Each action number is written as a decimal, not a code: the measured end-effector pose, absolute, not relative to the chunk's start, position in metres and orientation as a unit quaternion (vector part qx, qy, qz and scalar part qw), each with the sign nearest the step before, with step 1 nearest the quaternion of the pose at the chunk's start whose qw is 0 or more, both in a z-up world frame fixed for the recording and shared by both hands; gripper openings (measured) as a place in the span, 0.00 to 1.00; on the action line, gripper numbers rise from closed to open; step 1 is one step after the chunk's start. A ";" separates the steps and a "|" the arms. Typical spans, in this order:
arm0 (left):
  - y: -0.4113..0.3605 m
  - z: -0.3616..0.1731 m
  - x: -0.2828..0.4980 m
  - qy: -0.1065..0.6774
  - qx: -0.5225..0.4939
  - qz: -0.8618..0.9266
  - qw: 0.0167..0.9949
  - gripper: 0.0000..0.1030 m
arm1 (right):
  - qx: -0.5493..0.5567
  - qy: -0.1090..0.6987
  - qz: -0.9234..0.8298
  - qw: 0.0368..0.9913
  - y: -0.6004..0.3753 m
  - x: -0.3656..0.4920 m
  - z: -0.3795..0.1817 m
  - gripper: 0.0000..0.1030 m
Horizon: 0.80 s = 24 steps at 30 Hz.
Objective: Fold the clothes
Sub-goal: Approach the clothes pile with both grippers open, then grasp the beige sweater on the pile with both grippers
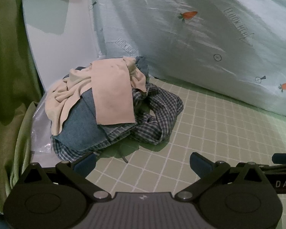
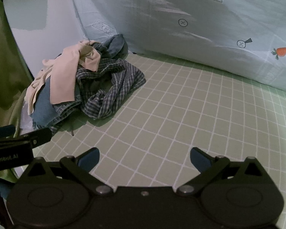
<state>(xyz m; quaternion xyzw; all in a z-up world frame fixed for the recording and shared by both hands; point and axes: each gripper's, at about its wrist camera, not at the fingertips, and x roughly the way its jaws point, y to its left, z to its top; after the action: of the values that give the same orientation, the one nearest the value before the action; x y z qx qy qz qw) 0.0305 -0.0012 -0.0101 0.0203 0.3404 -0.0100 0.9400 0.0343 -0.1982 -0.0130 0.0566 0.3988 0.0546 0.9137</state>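
Hovering low over the checked mat (image 1: 209,133), the left gripper (image 1: 143,164) points forward with its fingers spread wide apart and nothing between them. The right gripper (image 2: 145,158) sits level beside it in much the same pose, fingers also spread wide and holding nothing; the edge of each gripper shows in the other's view, so the two are side by side and close.

The pile of clothes (image 1: 112,106) lies on the mat ahead and to the left of both grippers, touching neither. On top is a pale pink cloth (image 1: 112,93), draped over a blue denim piece (image 1: 80,126). A rumpled blue checked shirt (image 1: 158,118) spreads out to the right of them and under them.

Behind the pile hangs a pale sheet printed with carrots (image 1: 200,38). A green curtain (image 1: 7,76) falls down the left edge, with some clear plastic (image 1: 40,129) just beside the pile.
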 end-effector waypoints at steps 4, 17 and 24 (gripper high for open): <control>0.005 -0.012 0.041 0.352 0.019 -0.005 0.936 1.00 | 0.053 0.399 0.057 0.914 -0.193 0.045 -0.013 1.00; 0.068 0.009 0.123 0.334 -0.003 0.031 0.942 0.99 | 0.018 0.367 0.082 0.926 -0.149 0.136 0.011 0.98; 0.109 0.019 0.215 0.324 -0.039 0.061 0.943 0.91 | -0.003 0.331 0.104 0.938 -0.092 0.220 0.024 0.86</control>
<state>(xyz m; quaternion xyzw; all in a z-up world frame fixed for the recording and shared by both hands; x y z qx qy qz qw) 0.2150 0.1094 0.0194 -0.0385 0.3238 0.0608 0.9434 0.2204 -0.0919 0.0237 -0.0028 0.3309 0.1040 0.9379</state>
